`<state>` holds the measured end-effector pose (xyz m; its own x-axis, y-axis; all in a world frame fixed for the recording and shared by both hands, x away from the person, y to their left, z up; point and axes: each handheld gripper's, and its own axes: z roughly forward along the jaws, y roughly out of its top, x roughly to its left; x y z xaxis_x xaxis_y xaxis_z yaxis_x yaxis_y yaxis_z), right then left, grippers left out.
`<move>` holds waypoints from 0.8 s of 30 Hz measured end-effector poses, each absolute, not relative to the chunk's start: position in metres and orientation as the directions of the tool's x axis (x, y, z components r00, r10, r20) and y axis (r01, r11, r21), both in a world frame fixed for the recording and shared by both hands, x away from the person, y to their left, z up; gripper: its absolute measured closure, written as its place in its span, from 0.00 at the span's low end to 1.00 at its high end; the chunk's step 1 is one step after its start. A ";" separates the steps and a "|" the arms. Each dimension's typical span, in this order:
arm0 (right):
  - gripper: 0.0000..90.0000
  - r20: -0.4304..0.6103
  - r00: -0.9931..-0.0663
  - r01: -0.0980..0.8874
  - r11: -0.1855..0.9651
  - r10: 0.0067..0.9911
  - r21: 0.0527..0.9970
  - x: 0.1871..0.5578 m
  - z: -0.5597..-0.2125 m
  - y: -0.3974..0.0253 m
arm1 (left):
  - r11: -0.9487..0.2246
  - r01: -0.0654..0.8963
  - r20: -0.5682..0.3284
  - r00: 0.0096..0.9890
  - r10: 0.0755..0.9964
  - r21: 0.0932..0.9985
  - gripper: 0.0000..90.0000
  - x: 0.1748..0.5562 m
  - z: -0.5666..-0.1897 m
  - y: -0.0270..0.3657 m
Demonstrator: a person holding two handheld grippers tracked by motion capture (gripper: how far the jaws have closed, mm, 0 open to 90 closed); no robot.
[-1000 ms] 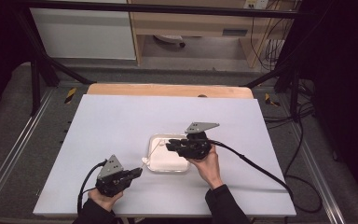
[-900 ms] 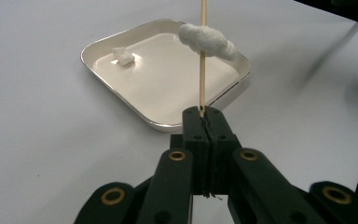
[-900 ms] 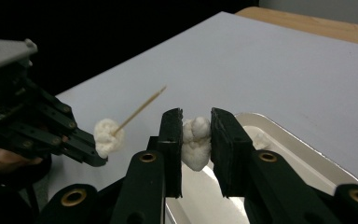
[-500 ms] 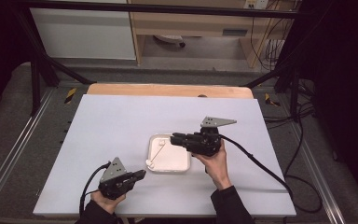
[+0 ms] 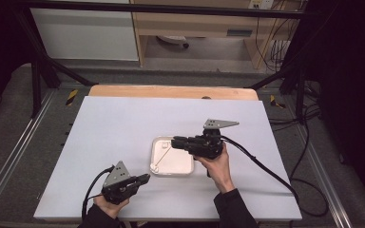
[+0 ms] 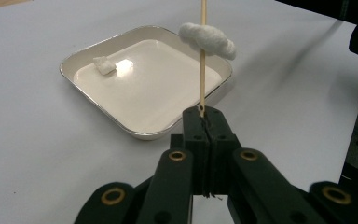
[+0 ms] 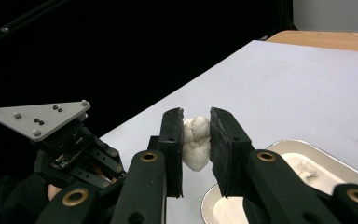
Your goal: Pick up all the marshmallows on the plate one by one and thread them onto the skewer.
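Bright overhead light whitens the table (image 5: 123,142) and glares off the tray (image 6: 121,65); the surroundings stay dark and slightly soft.

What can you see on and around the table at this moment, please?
table: one, white top, centre of the high view
board: one, wooden, along the table's far edge
tray: one, white, square, middle of the table
skewer: one, pale wood, upright in the left gripper
soft lumps: three, white; one on the skewer, one in the tray, one in the right gripper
left gripper: black, shut
right gripper: black, over the tray
hands: two, near edge
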<state>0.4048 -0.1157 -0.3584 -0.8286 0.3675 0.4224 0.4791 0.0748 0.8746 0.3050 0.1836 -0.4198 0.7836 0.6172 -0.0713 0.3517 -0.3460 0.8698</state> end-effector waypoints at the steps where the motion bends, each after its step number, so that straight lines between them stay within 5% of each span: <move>1: 0.84 0.426 -0.828 0.482 0.076 0.365 0.873 0.405 -0.359 -0.115 | -0.347 0.348 -0.069 0.785 0.615 0.871 0.98 0.305 -0.420 0.184; 24: 0.89 0.471 -0.829 0.513 0.073 0.302 0.855 0.400 -0.373 -0.104 | -0.354 0.352 -0.065 0.782 0.619 0.867 0.99 0.304 -0.421 0.183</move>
